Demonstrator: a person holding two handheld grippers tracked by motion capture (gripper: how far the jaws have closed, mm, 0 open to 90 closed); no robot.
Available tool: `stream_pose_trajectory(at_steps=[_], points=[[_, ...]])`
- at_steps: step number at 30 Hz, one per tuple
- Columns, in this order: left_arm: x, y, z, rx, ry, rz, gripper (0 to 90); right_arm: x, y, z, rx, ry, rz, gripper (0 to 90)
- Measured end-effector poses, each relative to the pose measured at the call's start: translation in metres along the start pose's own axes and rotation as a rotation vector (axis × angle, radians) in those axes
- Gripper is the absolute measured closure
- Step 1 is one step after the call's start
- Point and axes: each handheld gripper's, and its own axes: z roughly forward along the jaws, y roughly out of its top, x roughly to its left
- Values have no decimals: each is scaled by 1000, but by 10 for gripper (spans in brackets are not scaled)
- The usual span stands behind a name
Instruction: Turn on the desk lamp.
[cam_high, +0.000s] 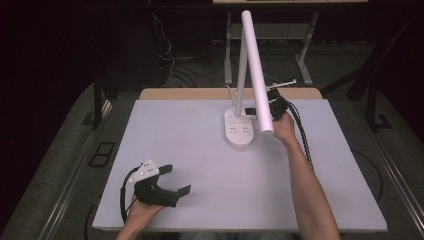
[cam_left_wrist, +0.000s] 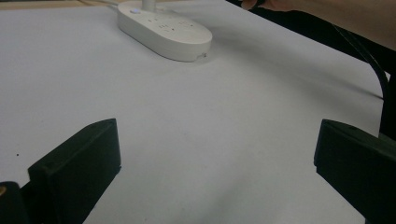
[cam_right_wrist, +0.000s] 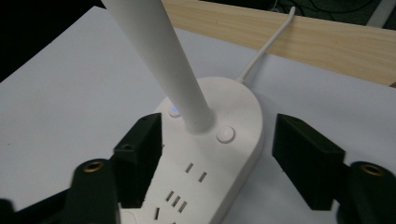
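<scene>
Right hand-held gripper (cam_right_wrist: 217, 140) open above lamp base (cam_right_wrist: 219, 154), not gripping. Left hand-held gripper (cam_high: 172, 180) open, well apart from lamp base. No readable writing.

A lab or recording room: a bare white table (cam_high: 200, 150) on grey carpet (cam_high: 75, 130), loose cables (cam_high: 170, 60) at eleven o'clock, metal desk legs (cam_high: 305, 65) at one o'clock, dark surroundings.

No legible text.
No lettering, brand, number or sign can be read on the lamp base (cam_right_wrist: 205, 154); faint marks beside its sockets are too blurred to be made out.
</scene>
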Motion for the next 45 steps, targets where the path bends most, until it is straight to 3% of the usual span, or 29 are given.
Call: stream_pose_trajectory(at_steps=[4, 5, 6, 8, 14, 36, 43, 45], points=[[0, 0, 0, 1, -2, -1, 0, 1, 1, 4, 10, -7, 0, 522], [-1, 0, 0, 2, -1, 0, 0, 2, 2, 7, 13, -13, -2, 606], [-1, 0, 0, 2, -1, 0, 0, 2, 2, 7, 13, -13, -2, 606], [-1, 0, 1, 1, -3, -1, 0, 4, 3, 11, 8, -15, 5, 723], [-1, 0, 0, 1, -2, 1, 0, 3, 1, 18, -9, -21, 14, 891], [-1, -1, 1, 4, -3, 4, 0, -8, -9, 37, 12, -13, 78, 896], [-1, -1, 1, 2, 0, -1, 0, -7, -9, 40, -3, -12, 73, 897], [-1, -1, 1, 3, 1, -4, 0, -7, -11, 42, -13, -7, 92, 899]])
